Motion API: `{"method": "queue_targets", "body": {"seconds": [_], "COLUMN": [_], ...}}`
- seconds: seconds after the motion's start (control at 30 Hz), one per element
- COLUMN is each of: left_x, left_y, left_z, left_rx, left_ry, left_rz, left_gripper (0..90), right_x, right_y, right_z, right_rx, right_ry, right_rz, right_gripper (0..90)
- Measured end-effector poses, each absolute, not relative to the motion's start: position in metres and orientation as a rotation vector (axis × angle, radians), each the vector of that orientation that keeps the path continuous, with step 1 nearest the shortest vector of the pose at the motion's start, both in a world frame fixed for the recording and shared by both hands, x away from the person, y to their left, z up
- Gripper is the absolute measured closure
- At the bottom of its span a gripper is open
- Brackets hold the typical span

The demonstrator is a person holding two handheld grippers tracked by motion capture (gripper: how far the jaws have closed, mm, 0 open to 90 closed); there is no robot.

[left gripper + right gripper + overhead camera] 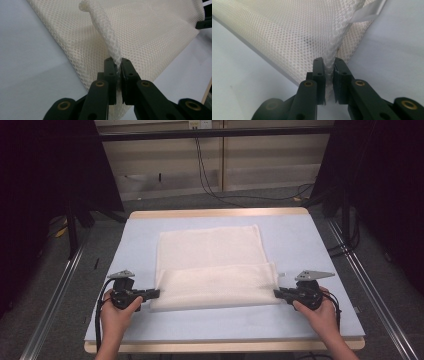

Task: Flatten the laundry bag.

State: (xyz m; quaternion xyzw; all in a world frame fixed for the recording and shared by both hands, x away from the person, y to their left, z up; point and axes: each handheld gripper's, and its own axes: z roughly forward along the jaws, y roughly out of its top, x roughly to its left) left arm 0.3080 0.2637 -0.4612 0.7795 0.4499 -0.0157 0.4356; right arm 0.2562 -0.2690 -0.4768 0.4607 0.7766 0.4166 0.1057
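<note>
Pale blue table (300, 240), grey floor (165, 202)

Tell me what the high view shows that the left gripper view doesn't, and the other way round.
High view alone: the whole cream mesh cloth with its near part folded over, both hands, the left gripper and right gripper at the fold's two ends, the table's wooden edge and the floor cables beyond.

Left gripper view alone: the weave up close, and a gathered ridge of cloth pinched between that gripper's closed jaws.

Both: the cloth on the pale blue table, the left gripper shut on it.
</note>
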Motion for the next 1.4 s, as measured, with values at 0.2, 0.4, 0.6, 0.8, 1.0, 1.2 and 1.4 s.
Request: {"method": "queue_targets", "body": {"seconds": [0.2,0.4,0.6,0.8,1.0,1.2,1.4], "left_x": [0.306,0.306,0.307,0.306,0.307,0.308,0.309], "left_y": [0.263,0.264,0.263,0.263,0.263,0.264,0.263], "left_z": [-0.460,-0.460,-0.459,-0.459,-0.460,-0.464,-0.467], "left_rx": [1.945,1.945,1.948,1.936,1.935,1.946,1.956], "left_ry": [1.105,1.105,1.108,1.115,1.112,1.120,1.132], "left_rz": [-0.039,-0.040,-0.031,-0.037,-0.044,-0.048,-0.038], "left_gripper": [84.8,84.8,84.8,84.8,84.7,84.6,83.2], "right_x": [0.247,0.239,0.239,0.260,0.276,0.293,0.300], "right_y": [-0.274,-0.286,-0.302,-0.300,-0.287,-0.273,-0.262], "right_z": [-0.475,-0.470,-0.468,-0.468,-0.464,-0.475,-0.484], "right_rx": [1.333,1.327,1.380,1.419,1.404,1.434,1.451], "right_ry": [2.272,2.273,2.196,2.150,2.150,2.194,2.233], "right_rz": [1.262,1.240,1.239,1.234,1.196,1.170,1.127], "right_gripper": [71.0,58.0,71.4,77.9,77.7,63.0,66.5]}}
